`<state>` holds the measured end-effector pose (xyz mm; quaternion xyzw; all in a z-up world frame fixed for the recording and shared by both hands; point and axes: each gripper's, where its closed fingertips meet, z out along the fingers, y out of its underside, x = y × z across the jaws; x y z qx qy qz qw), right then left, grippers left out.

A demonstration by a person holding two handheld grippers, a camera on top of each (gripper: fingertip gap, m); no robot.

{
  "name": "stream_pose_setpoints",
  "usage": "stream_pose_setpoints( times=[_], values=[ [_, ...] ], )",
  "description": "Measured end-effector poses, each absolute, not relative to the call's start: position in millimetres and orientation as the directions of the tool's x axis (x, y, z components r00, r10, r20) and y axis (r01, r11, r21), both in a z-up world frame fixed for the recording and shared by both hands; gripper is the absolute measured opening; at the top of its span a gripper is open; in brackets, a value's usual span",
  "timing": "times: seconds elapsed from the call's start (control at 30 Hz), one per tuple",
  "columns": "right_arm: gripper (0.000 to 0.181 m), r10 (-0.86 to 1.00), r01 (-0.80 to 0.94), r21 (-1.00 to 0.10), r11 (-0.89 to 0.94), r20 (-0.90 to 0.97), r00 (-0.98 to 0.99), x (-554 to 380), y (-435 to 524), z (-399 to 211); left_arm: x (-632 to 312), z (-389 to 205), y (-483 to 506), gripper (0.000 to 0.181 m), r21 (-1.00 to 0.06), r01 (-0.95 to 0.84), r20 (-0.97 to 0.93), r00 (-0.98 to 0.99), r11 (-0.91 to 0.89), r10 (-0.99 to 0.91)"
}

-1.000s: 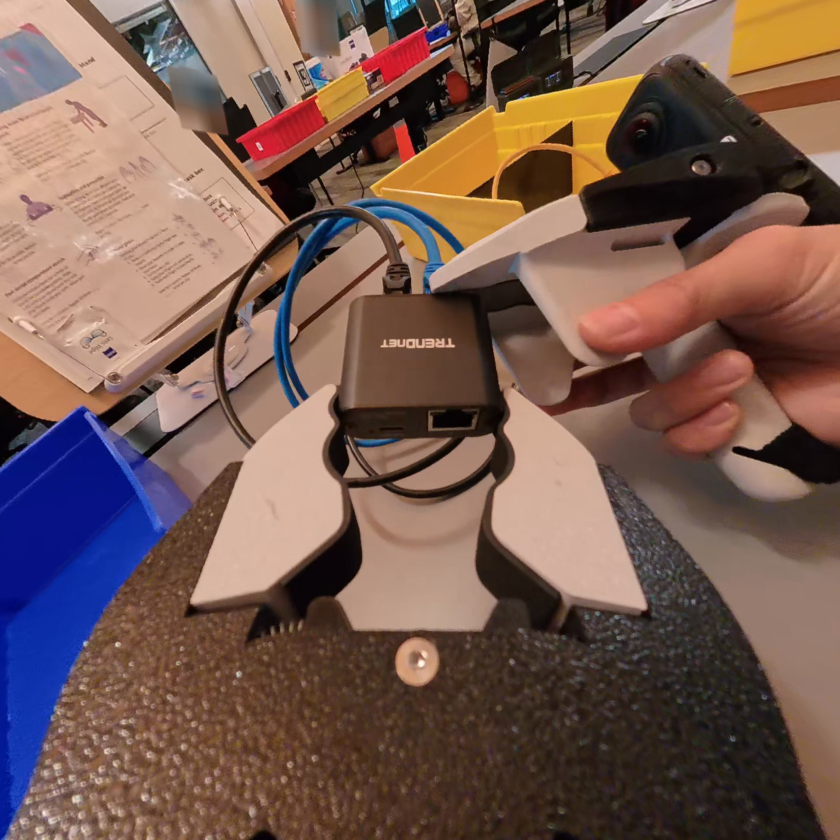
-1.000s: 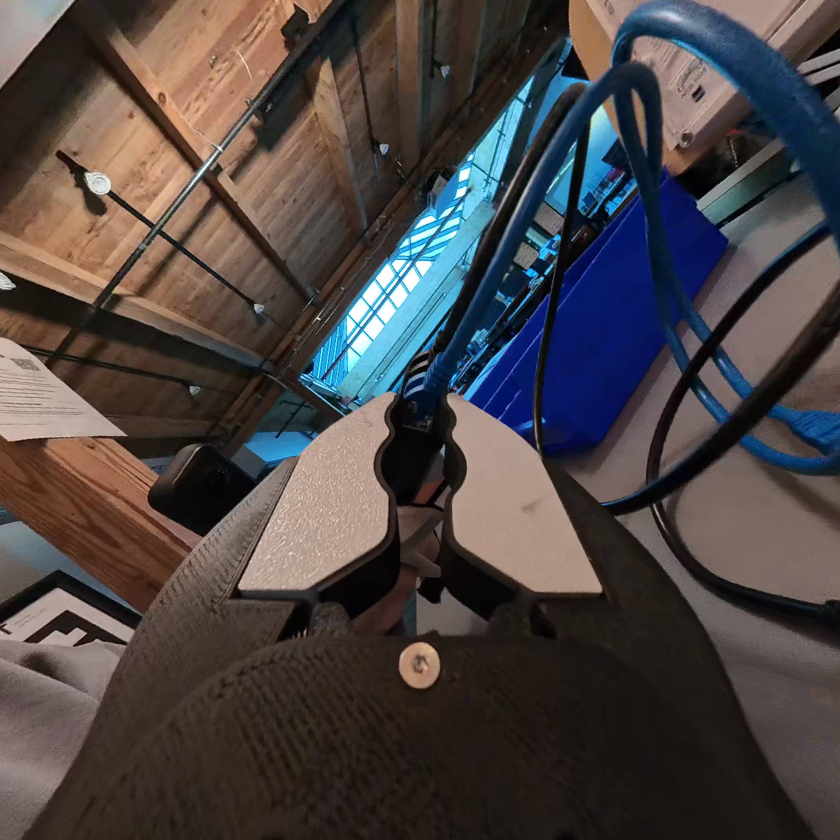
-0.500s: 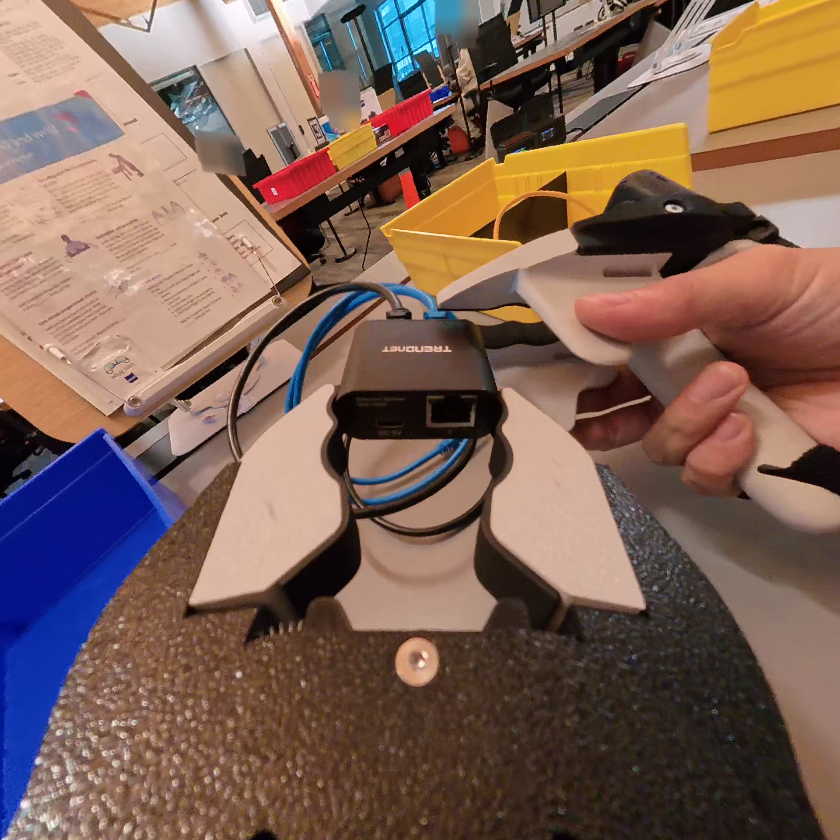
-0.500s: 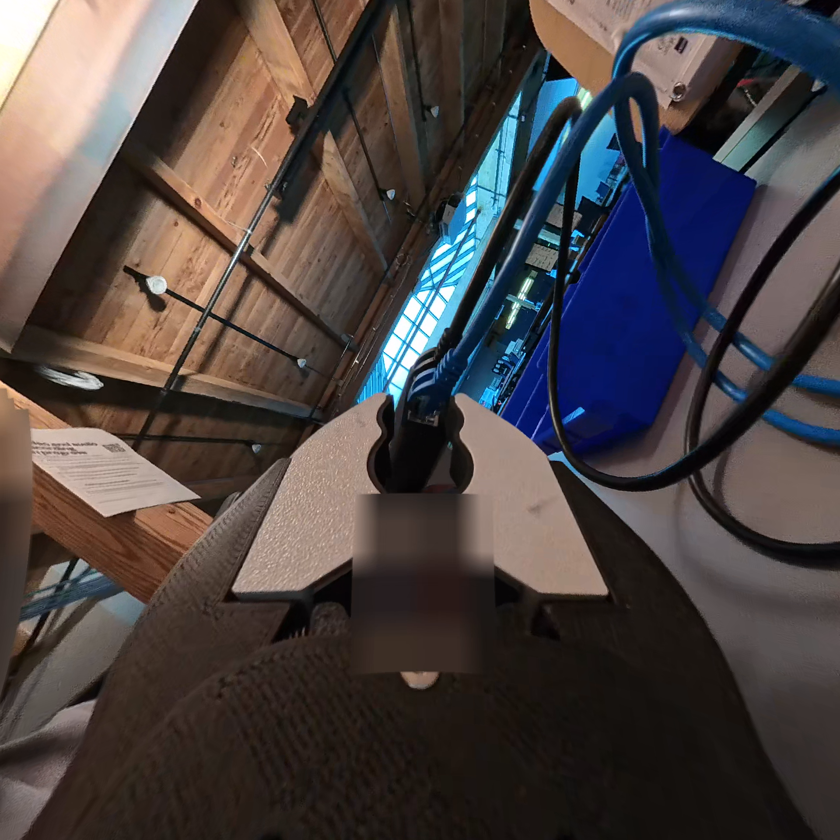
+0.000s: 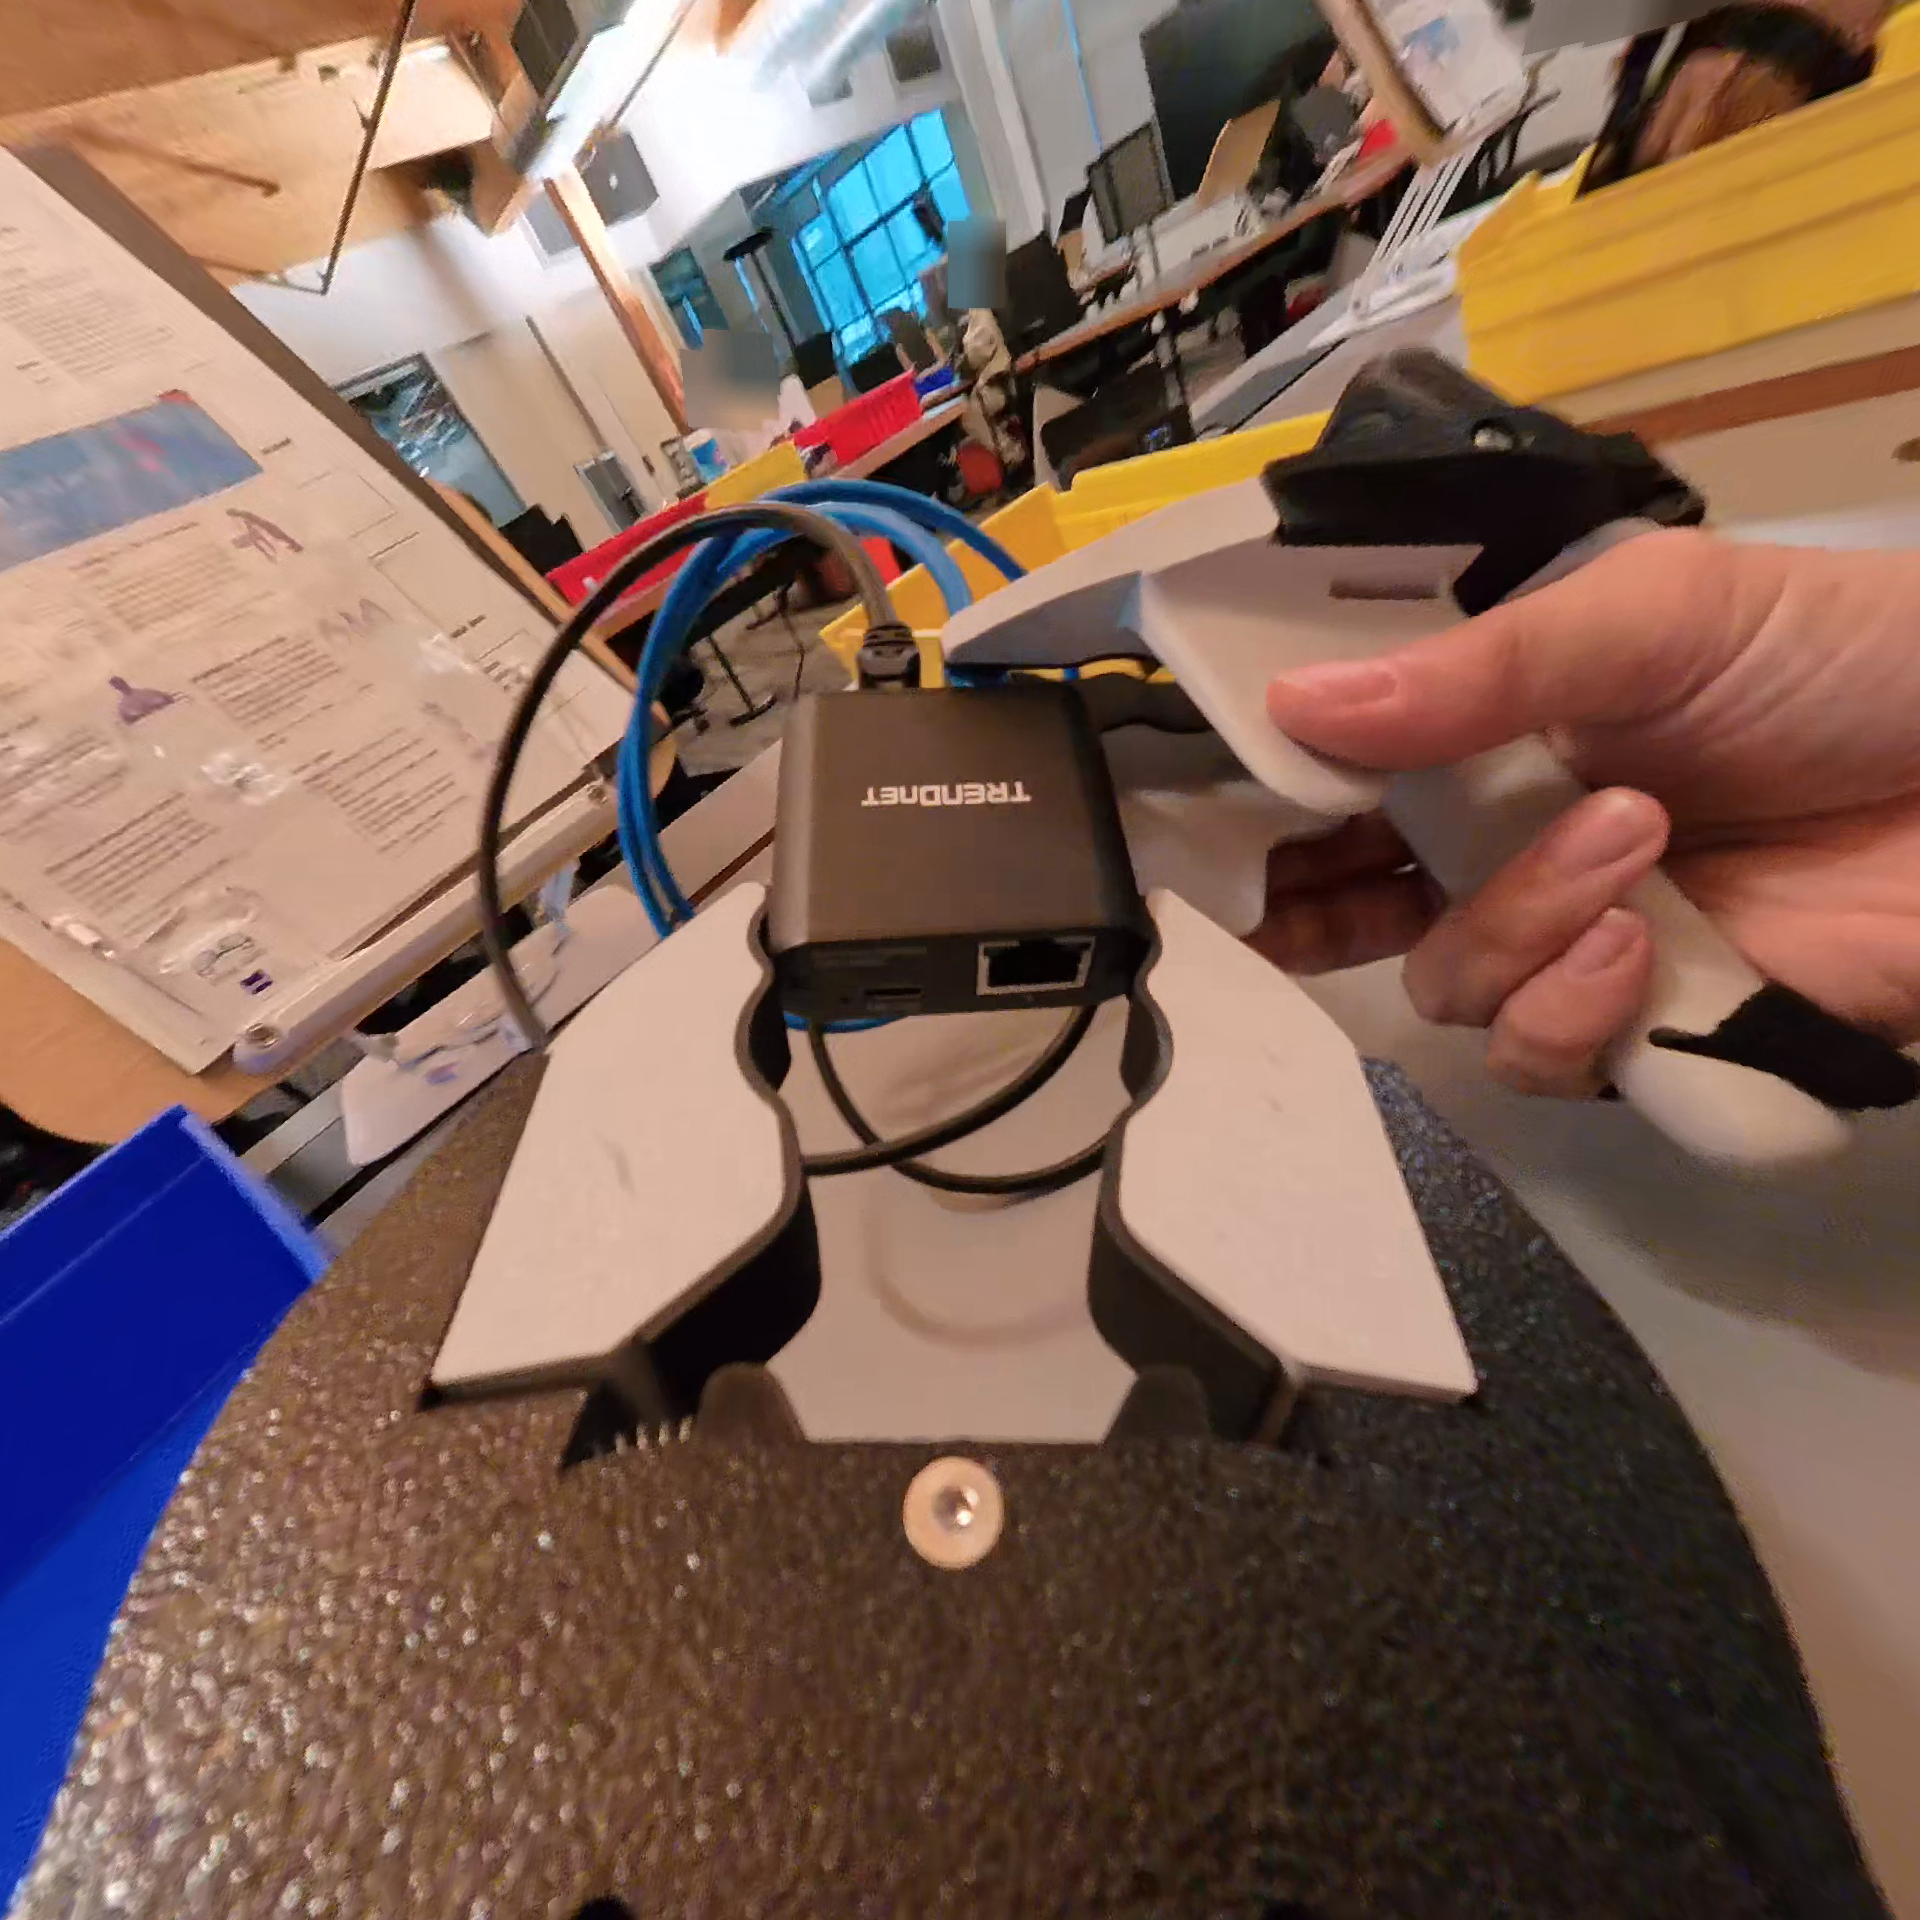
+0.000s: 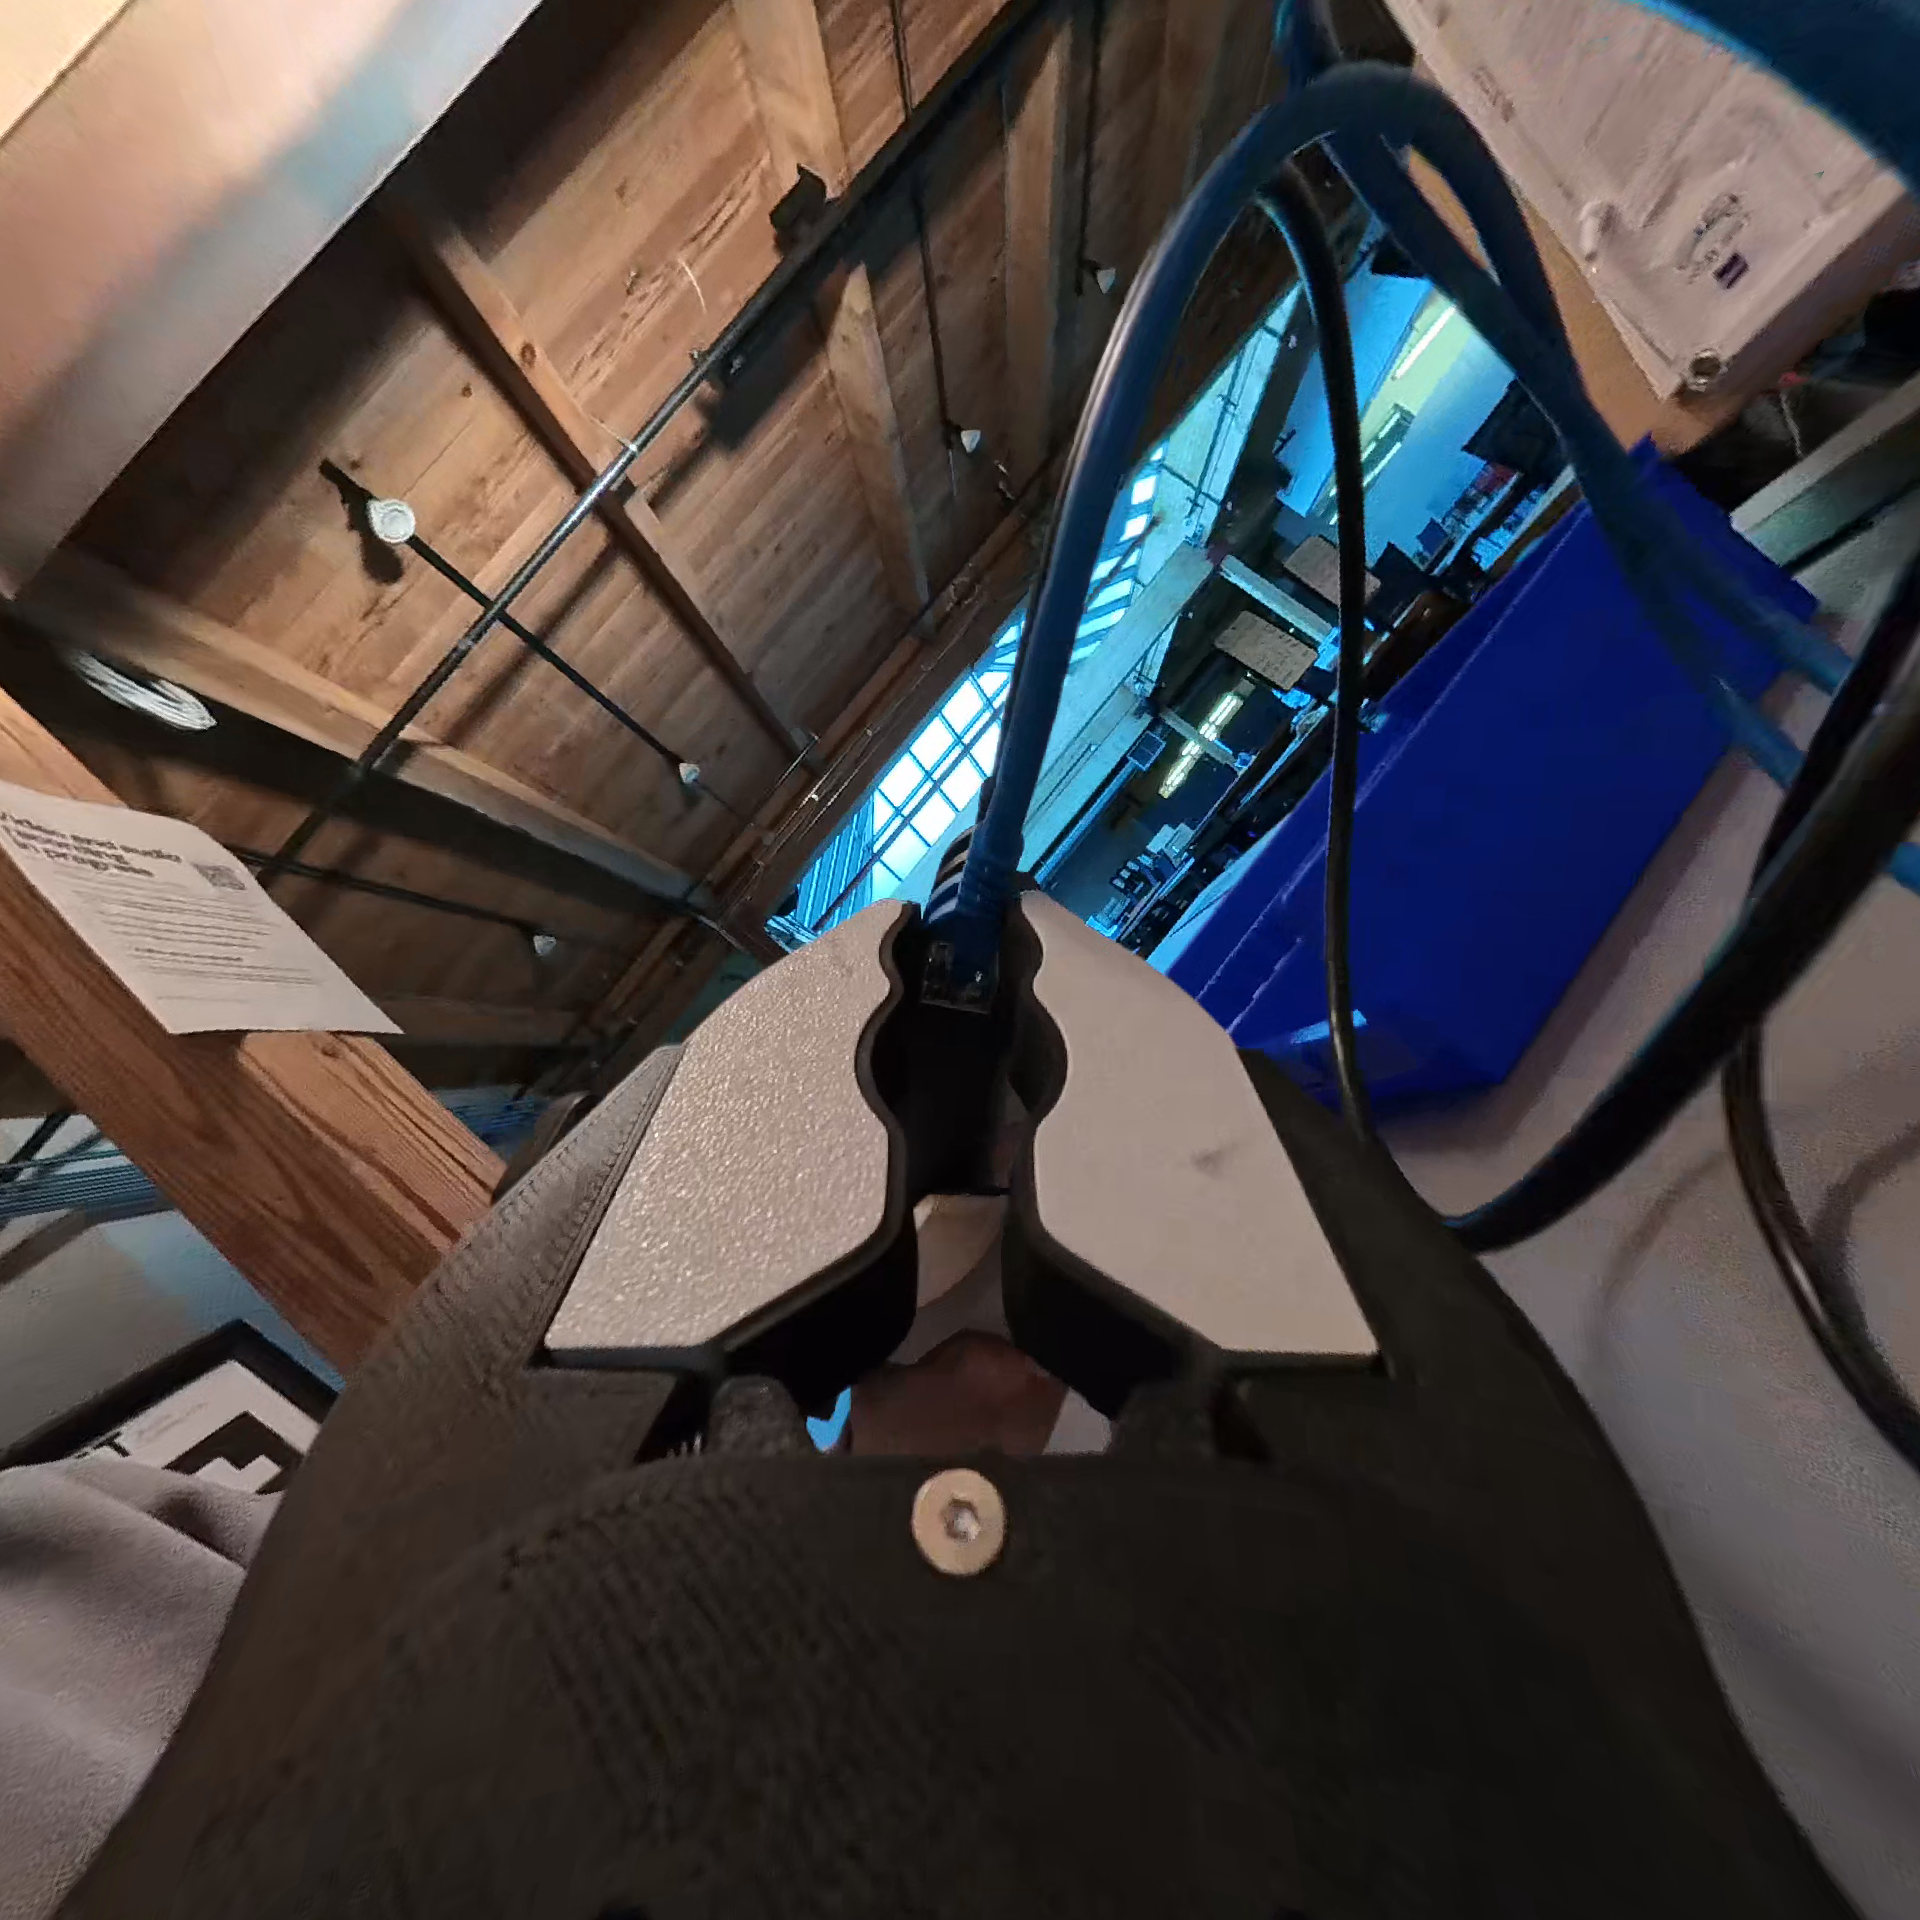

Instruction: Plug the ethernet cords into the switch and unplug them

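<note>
My left gripper [image 5: 956, 935] is shut on the black switch [image 5: 951, 821] and holds it by its sides above the table. An empty ethernet port [image 5: 1034, 964] faces me on its near side. A black cable [image 5: 499, 831] is plugged into the far side. My right gripper [image 6: 961, 977] is shut on the plug of the blue ethernet cord [image 6: 1091, 520]. In the left wrist view the right gripper [image 5: 1049, 629], held by a hand [image 5: 1621, 779], sits at the switch's far side. There the blue cord [image 5: 639, 748] loops up behind the switch. Whether the plug is seated is hidden.
A blue bin [image 5: 104, 1299] stands at my left and also shows in the right wrist view [image 6: 1507, 831]. A yellow bin [image 5: 1143, 488] sits behind the switch. A slanted instruction board [image 5: 208, 727] stands on the left. The grey table [image 5: 1662, 1299] extends to the right. The tips of both grippers are at nearly the same place.
Both views have tilted upward, and the switch sits higher against the room behind. The cable loops now stand taller behind the switch. Both grips are unchanged.
</note>
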<state>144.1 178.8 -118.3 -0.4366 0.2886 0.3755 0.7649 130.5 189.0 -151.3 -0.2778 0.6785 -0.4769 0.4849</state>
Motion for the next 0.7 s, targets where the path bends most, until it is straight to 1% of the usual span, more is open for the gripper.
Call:
stream_pose_setpoints(
  times=[0.1,0.23,0.3,0.47,0.6,0.7],
  values=[
    [0.015,0.368,-0.866,-0.382,0.322,-0.792,0.487,141.5,180.3,-119.0,128.0,-147.6,186.7,0.062,-0.924,0.152,-0.383,-0.374,0.351,-0.845],
    [0.015,0.360,-0.869,-0.371,0.327,-0.802,0.477,141.2,183.0,-124.5,128.7,-150.3,188.6,0.064,-0.926,0.162,-0.376,-0.365,0.340,-0.852],
    [0.015,0.336,-0.847,-0.400,0.351,-0.790,0.513,140.4,182.8,-123.4,129.9,-152.2,188.7,0.065,-0.929,0.153,-0.371,-0.361,0.338,-0.856],
    [0.015,0.234,-0.749,-0.554,0.364,-0.724,0.649,138.1,181.8,-118.6,131.9,-157.6,188.9,0.065,-0.941,0.112,-0.338,-0.382,0.319,-0.860],
    [0.015,0.145,-0.682,-0.630,0.371,-0.686,0.713,138.5,182.0,-120.9,134.2,-165.5,187.2,0.066,-0.941,0.079,-0.332,-0.396,0.329,-0.856],
    [0.015,0.128,-0.659,-0.643,0.390,-0.671,0.730,138.6,180.6,-119.7,134.2,-164.1,185.1,0.065,-0.942,0.088,-0.331,-0.386,0.323,-0.861]
  ],
)
